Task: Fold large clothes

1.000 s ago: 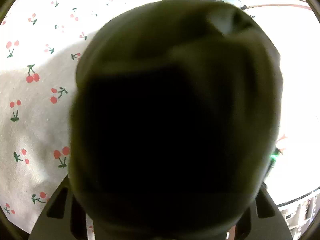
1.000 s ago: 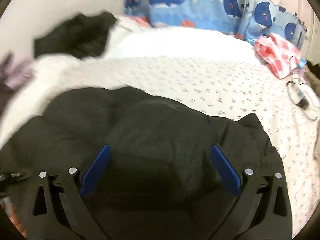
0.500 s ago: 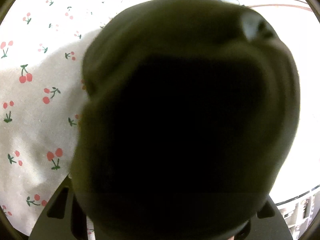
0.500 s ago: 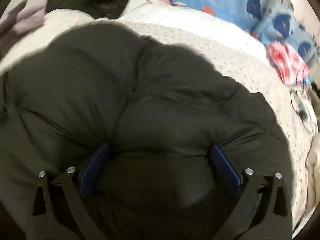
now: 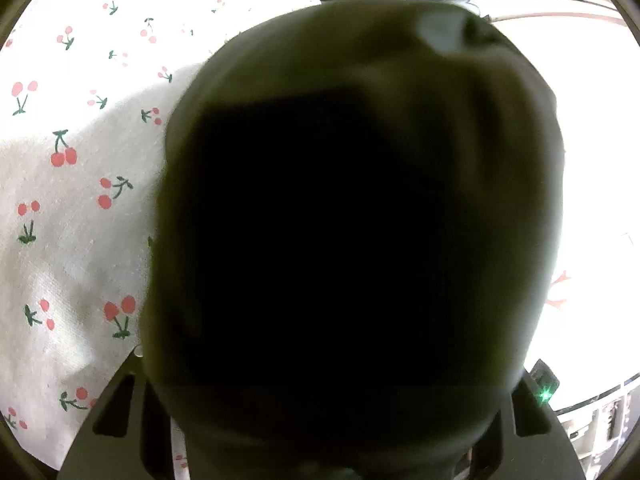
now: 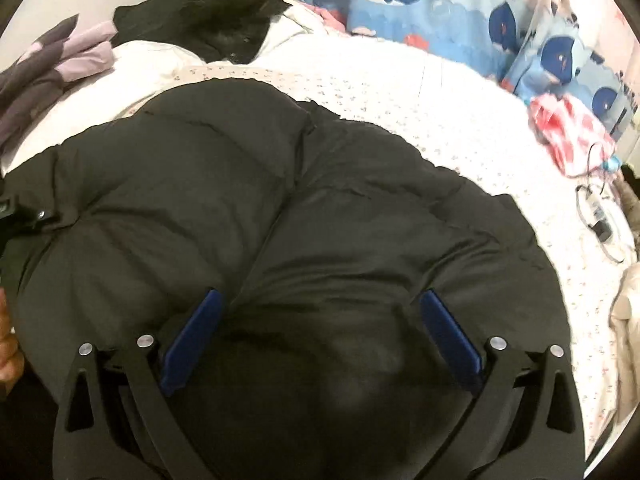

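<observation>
The big black puffy coat (image 6: 280, 208) lies bunched on the bed (image 6: 460, 120). My right jaws are spread wide around it. My left jaws are hidden; I cannot tell.

The puffer jacket (image 6: 320, 208) is black, quilted. The bed sheet (image 5: 72, 208) is white with red cherries on green stems. The right tool (image 6: 320, 332) has blue pads (image 6: 448, 332). Beyond it, the curtain (image 6: 440, 12) shows dark-blue whales on light blue.

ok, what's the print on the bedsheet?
Small red cherries with green stems on white sheet; clearest in the left wrist view.
</observation>
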`<state>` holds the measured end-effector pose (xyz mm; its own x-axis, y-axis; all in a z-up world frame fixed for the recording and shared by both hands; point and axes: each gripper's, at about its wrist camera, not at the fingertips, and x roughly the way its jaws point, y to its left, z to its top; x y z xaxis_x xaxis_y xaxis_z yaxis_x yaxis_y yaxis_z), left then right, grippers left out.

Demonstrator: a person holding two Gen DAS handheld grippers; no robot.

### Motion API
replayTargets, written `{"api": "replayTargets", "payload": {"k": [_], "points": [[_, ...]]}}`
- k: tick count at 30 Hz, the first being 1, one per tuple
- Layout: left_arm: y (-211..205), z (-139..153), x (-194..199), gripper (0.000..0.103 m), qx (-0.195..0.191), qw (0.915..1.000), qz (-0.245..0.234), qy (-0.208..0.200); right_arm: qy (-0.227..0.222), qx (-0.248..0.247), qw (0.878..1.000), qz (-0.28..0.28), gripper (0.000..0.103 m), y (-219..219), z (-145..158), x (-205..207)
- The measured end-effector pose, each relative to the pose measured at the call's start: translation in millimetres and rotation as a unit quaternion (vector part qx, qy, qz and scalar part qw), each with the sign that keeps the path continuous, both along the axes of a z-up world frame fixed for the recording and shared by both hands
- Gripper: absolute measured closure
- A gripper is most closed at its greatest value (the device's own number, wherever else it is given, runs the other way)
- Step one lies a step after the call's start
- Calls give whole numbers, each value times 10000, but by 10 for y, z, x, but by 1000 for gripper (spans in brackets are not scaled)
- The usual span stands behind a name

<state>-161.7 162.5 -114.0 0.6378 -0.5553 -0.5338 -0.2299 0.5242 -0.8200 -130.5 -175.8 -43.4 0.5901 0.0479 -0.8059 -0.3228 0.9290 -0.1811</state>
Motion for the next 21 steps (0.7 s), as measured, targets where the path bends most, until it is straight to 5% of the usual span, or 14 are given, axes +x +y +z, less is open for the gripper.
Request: {"api": "replayTargets", "payload": {"k": [2,7,14,17,21], "points": [[-34,13,5,51,62,10000,-34,-15,149,-104,9998,85,6,14,-184,11],[18,27,5,51,49,10000,0,-6,-36,9,9999,108,6,36,79,-85],[-41,87,9,51,232,9997,-10,-70,233,-168,9994,185,6,101,-116,-107],[-18,86,-13,51,210,9997,2,-85,-146,-81,9998,133,6,78,72,-224],[-75,110,-26,51,353,9993,-5,-136,174,-47,9998,113,6,81,-207,-232]]}}
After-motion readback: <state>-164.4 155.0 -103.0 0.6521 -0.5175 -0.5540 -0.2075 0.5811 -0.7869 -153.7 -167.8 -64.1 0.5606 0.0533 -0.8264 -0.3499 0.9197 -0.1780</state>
